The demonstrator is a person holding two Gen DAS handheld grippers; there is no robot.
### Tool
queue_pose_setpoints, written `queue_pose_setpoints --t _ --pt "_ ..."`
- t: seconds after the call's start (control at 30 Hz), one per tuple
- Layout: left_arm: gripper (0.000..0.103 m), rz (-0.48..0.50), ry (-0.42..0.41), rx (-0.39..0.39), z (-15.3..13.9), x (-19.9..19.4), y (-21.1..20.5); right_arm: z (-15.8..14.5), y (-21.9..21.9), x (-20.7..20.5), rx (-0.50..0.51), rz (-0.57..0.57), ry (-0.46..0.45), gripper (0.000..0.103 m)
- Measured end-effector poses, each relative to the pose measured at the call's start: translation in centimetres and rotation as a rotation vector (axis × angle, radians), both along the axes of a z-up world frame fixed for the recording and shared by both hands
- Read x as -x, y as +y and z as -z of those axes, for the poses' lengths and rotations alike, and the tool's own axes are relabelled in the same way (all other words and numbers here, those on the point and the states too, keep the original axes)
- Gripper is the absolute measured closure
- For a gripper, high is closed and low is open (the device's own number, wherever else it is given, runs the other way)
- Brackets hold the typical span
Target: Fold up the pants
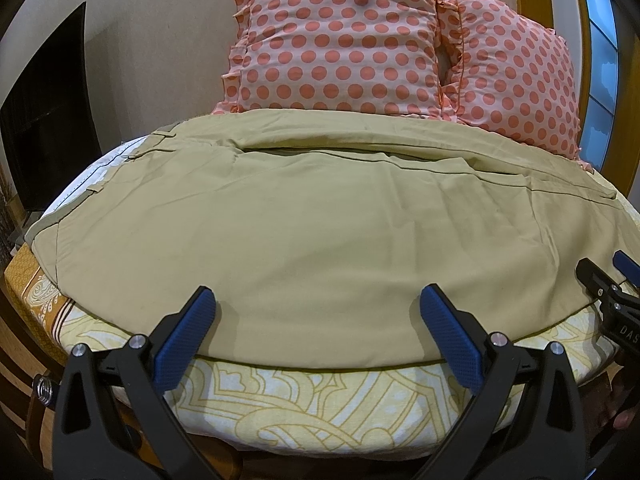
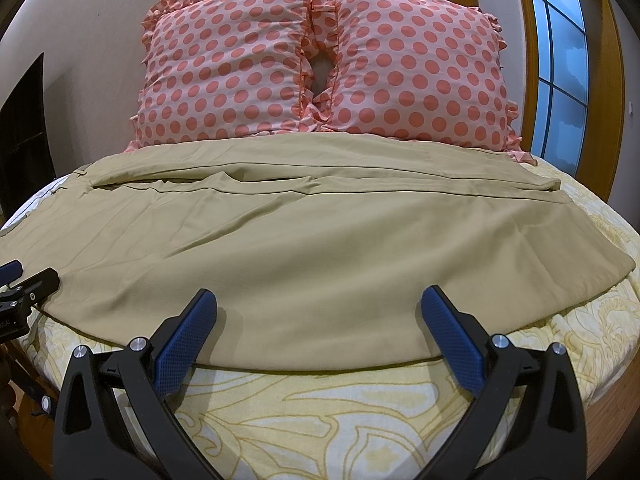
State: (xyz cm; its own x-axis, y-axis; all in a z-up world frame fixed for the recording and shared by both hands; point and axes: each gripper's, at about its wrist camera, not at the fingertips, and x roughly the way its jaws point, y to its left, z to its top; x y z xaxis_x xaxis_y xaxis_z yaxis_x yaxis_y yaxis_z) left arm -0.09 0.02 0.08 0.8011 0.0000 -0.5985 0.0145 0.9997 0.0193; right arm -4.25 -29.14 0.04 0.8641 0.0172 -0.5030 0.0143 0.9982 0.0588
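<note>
We hover both grippers at the bed's [image 2: 320,420] near edge, where the khaki pants [image 1: 304,240] lie spread sideways, waistband toward the left edge, below two dotted pillows [image 2: 320,68]. The left gripper [image 1: 316,336] and right gripper [image 2: 318,336] gape wide, holding nothing. This cloth looks light, soft and floppy; it's probably already folded leg over leg. We'd pinch the near hem edge at two spread points.

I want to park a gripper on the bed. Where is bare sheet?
Bare yellow sheet runs between the pants near hem and the bed edge, and right of the leg ends. Polka-dot pillows crowd the far side.
</note>
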Motion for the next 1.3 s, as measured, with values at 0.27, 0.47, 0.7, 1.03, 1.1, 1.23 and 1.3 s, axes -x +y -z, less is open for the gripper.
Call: queue_pose_setpoints --t 0.27,0.47,0.7,1.03,1.1,1.23,1.3 --pt "0.002 0.001 0.005 -0.002 -0.03 0.12 0.02 0.02 0.14 -0.16 -0.001 0.010 -0.004 0.001" --pt "0.002 -0.006 0.001 -0.003 0.15 0.31 -0.19 0.07 0.11 0.02 0.002 0.004 -0.009 0.001" --pt "0.002 -0.006 -0.002 -0.003 0.12 0.34 -0.16 0.05 0.15 -0.01 0.002 -0.003 -0.012 0.001" --pt "0.002 -0.005 -0.014 -0.003 -0.02 0.42 0.00 0.13 0.18 0.02 0.002 -0.002 -0.013 0.001" --pt "0.002 -0.005 -0.012 -0.002 -0.05 0.38 0.01 0.12 0.18 0.03 0.002 -0.002 -0.011 0.001" --pt "0.002 -0.005 -0.014 -0.003 0.02 0.44 -0.01 0.15 0.17 -0.09 0.002 -0.001 -0.002 0.001" --pt "0.002 -0.005 -0.013 -0.003 0.04 0.45 -0.03 0.15 0.15 -0.08 0.001 -0.001 -0.001 0.001"
